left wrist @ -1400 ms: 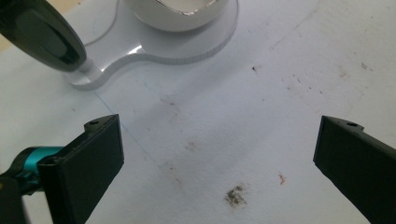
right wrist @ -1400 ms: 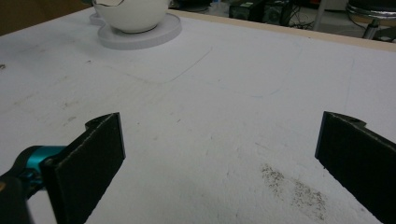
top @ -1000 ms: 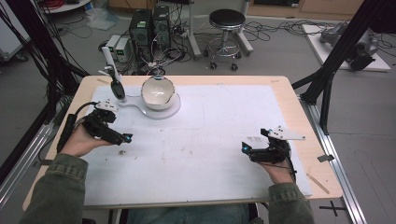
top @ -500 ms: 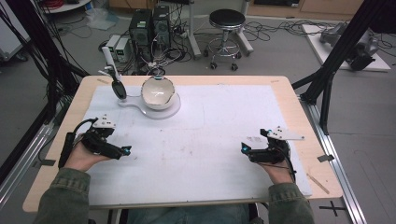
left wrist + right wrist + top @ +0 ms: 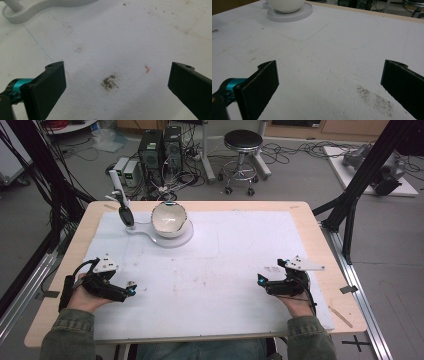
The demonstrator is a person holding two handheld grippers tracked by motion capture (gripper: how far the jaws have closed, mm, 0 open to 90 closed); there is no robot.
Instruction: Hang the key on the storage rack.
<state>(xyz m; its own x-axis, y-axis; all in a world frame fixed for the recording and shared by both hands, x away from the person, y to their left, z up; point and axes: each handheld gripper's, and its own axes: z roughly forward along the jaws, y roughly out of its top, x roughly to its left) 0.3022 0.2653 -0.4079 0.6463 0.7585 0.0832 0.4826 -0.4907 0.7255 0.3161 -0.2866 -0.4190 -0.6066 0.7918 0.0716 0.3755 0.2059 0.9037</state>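
White mat (image 5: pixel 225 265) carries both spread grippers, left gripper (image 5: pixel 131 291), right gripper (image 5: pixel 260 281), seemingly empty.

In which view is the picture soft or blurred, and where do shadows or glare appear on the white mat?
High view: slightly soft overall, with even light and a bright sheen inside the bowl. Left gripper view: the mat and its dark stain are fairly sharp, with a faint shadow toward the bottom edge. Right gripper view: the near jaws are soft-edged, and the mat shows no glare.

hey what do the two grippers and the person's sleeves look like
Both the left gripper and right gripper are black, with flat rectangular jaws, a teal fitting, a grey three-cornered plate on top and a trailing black cable. The sleeves are olive green.
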